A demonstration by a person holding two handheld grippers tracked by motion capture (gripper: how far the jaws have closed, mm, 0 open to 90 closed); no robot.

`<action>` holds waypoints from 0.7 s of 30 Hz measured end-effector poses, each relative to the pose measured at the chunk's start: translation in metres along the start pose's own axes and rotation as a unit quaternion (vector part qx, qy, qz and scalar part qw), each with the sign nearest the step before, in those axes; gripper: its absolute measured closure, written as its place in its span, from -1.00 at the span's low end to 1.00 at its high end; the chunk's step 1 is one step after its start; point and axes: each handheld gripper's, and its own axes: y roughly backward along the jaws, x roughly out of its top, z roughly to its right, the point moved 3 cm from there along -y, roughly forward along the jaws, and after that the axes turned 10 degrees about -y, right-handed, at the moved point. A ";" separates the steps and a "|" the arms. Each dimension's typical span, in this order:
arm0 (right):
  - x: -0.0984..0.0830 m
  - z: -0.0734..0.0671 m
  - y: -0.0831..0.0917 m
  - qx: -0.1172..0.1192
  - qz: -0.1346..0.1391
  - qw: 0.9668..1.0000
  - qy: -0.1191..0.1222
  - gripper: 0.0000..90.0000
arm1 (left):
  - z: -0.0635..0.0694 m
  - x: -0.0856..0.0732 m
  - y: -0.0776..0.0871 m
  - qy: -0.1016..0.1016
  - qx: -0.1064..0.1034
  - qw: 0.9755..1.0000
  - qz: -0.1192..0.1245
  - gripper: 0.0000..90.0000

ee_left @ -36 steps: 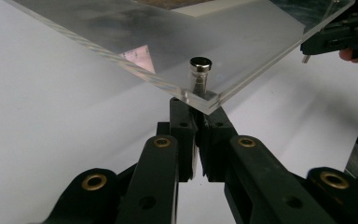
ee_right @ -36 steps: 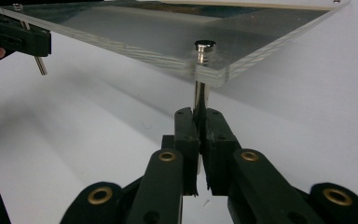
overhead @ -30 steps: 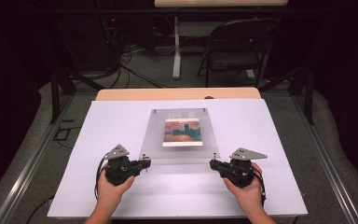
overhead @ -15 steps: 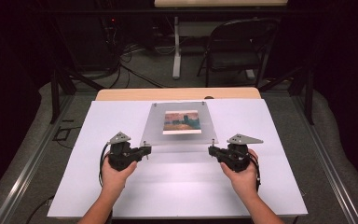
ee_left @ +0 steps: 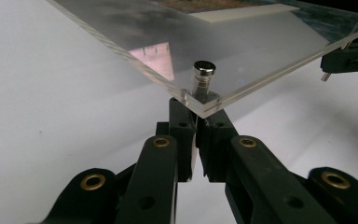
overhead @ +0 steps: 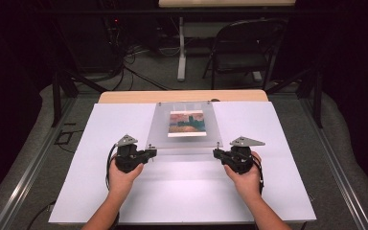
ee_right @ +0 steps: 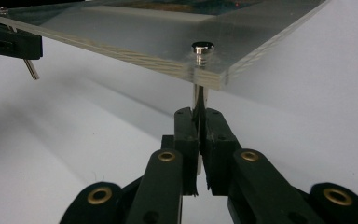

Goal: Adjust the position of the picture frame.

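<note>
Left side first: the left tool [overhead: 149,152] is pinched on the metal standoff pin [ee_left: 200,84] under the near-left corner of the clear acrylic frame [overhead: 182,139], jaws pressed tight on the pin just below the panel. The frame hangs above the white tabletop [overhead: 187,191], near edge lifted, long axis running left to right between the hands, reaching away toward the far side. At its centre sits a small landscape picture [overhead: 187,122]; no label or writing can be read anywhere. Over on the right, the right tool [overhead: 216,153] mirrors it, clamped on the near-right pin [ee_right: 199,98]. Both hands sit equally close, one per corner, so any coming move looks like a shared, level carry.
</note>
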 end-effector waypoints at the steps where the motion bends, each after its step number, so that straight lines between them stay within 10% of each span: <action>1: -0.001 0.000 -0.001 -0.002 -0.002 1.000 -0.001 0.91 | 0.000 -0.001 -0.001 0.001 0.001 1.000 0.000 0.88; 21: -0.012 0.004 -0.011 -0.013 -0.012 1.000 -0.001 0.90 | -0.003 -0.012 -0.011 -0.005 0.007 1.000 -0.007 0.87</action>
